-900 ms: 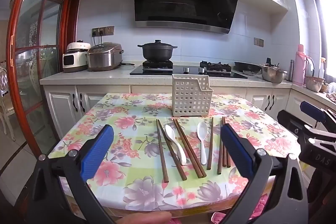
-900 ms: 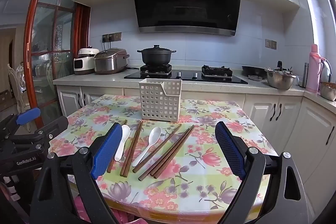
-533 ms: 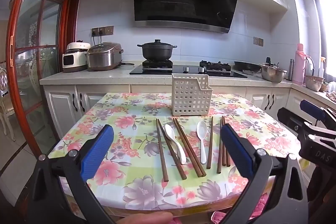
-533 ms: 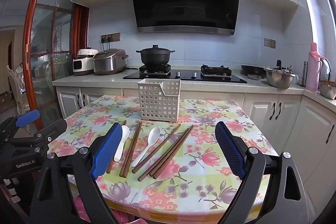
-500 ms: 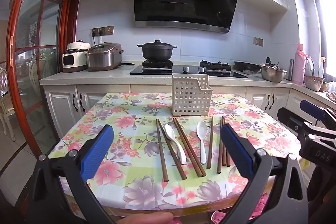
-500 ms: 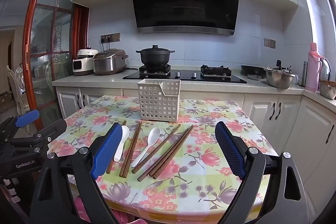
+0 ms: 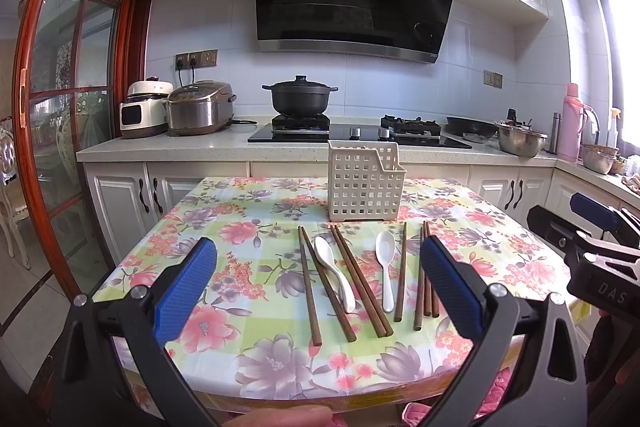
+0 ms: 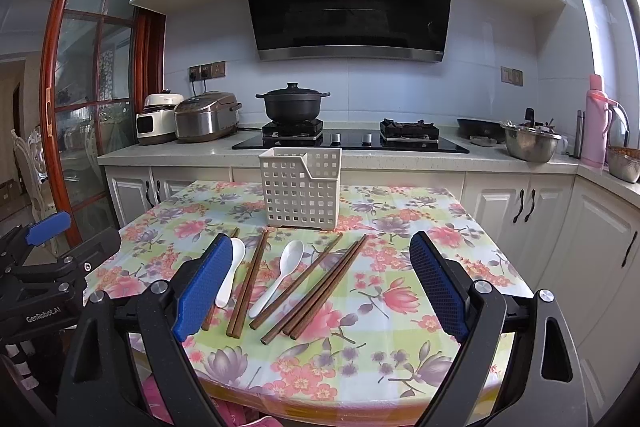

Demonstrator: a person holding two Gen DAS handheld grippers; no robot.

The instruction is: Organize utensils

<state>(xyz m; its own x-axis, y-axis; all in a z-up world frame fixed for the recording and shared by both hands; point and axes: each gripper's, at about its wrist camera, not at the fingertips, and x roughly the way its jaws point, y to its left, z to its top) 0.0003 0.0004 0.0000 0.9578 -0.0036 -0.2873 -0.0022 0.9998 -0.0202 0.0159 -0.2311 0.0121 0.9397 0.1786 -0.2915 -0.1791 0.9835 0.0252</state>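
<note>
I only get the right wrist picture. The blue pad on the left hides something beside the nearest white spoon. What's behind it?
Observer: Two brown chopsticks. One of them runs close alongside that spoon.
Operator: And the other black tool at my left edge, is it gripping anything?
Observer: No. The left gripper has its jaws wide open with nothing between them.
Operator: Can you see who holds it?
Observer: Only a fingertip, at the bottom edge of the left wrist view.
</note>
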